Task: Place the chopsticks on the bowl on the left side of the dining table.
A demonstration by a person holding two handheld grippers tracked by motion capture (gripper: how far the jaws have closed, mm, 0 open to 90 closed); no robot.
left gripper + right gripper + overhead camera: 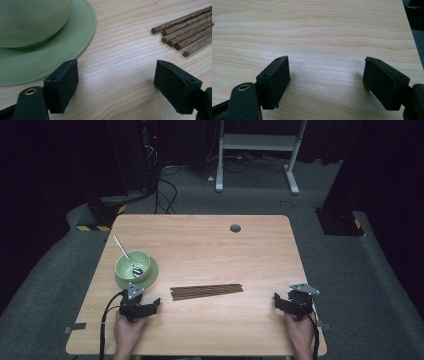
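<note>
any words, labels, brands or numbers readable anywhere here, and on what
None can be read: the green bowl, its saucer, the spoon, the wooden sticks, the table and both open claws, left and right, bear no visible text. The black and yellow striped strips on the floor are markings, not writing.

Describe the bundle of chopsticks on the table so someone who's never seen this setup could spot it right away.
Start at the wooden table and find the green bowl on its saucer at the left. Just right of it, toward the near edge, lies a flat row of dark brown chopsticks. They are the only long, thin, dark wooden things there.
</note>
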